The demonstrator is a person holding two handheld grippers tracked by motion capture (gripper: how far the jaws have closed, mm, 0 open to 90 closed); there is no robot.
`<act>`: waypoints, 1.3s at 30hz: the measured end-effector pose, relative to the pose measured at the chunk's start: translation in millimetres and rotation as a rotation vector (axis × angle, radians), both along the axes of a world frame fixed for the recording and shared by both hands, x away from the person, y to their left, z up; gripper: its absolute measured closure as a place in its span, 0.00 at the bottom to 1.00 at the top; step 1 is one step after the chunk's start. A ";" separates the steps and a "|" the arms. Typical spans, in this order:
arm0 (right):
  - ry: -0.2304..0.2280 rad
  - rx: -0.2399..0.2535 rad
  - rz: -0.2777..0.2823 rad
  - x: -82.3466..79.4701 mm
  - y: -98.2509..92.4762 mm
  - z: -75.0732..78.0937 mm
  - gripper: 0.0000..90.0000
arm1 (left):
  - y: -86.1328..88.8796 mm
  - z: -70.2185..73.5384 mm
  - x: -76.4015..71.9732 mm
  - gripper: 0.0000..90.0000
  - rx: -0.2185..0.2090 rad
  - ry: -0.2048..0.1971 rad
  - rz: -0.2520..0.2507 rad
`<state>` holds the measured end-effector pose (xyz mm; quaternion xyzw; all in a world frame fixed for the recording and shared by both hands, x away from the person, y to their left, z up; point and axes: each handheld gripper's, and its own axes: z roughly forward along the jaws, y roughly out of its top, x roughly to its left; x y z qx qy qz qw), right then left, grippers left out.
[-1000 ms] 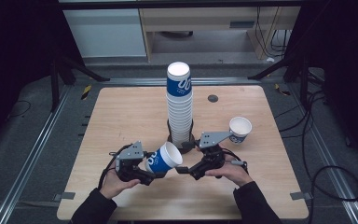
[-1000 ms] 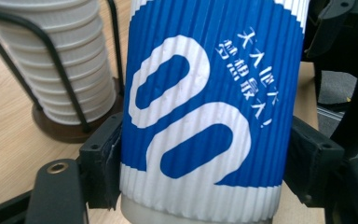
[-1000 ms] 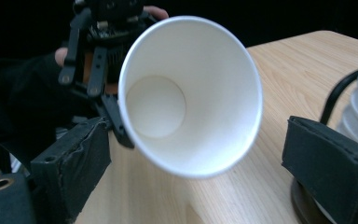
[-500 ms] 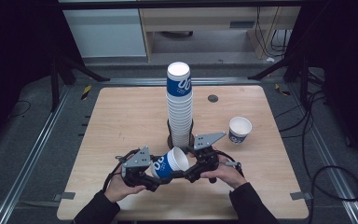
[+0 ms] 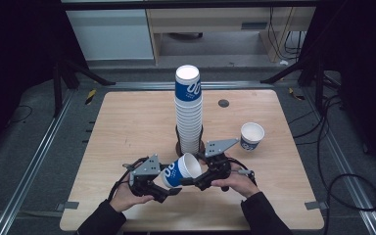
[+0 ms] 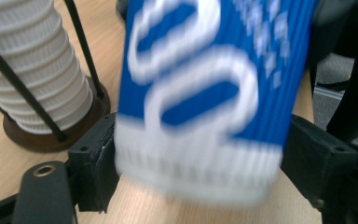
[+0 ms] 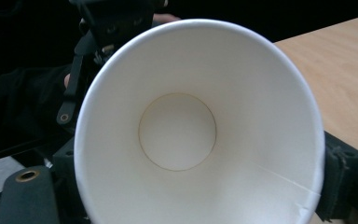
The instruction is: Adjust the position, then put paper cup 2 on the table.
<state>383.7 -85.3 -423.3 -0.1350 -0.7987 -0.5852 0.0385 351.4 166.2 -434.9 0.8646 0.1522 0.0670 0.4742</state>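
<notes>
A: Right gripper point(image 5: 192, 181) jaws have just been closing. They sit either side of the rim end of the blue-and-white paper cup point(image 5: 180, 171), pads look pressed on it. The right gripper view looks straight into the cup's white inside point(image 7: 177, 130).

B: Left gripper point(image 5: 169, 188)?

A: Jaws have just been opening. In the left gripper view the cup's base end point(image 6: 200, 116) is between them, blurred; can't tell if the pads touch it.

B: Where's the cup?

A: Tilted on its side, off the wooden table point(image 5: 127, 122), between the two grippers near the front edge, mouth toward the right gripper.

B: Around it?

A: Tall cup stack point(image 5: 188, 110) in a wire holder just behind. Single upright cup point(image 5: 251, 135) off to the right, well apart.
</notes>
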 end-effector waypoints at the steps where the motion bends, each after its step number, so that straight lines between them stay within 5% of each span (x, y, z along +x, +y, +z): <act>1: -0.007 -0.002 -0.014 0.2 -2.5 1.7 0.17 | 1.2 -0.9 0.9 0.21 0.003 0.004 0.004; 8: -0.060 -0.047 -0.118 2.8 -20.1 9.8 0.17 | 17.6 -5.9 11.0 0.18 0.019 0.024 0.083; 16: -0.087 -0.071 -0.210 4.9 -37.1 11.7 0.17 | 35.5 -11.1 21.4 0.17 0.021 0.042 0.252; 23: -0.089 -0.105 -0.283 6.5 -47.2 12.7 0.17 | 45.9 -11.5 26.2 0.17 0.003 0.048 0.322; 39: -0.091 -0.278 -0.493 9.3 -66.6 15.8 0.17 | 61.0 -11.9 32.6 0.17 -0.008 0.056 0.423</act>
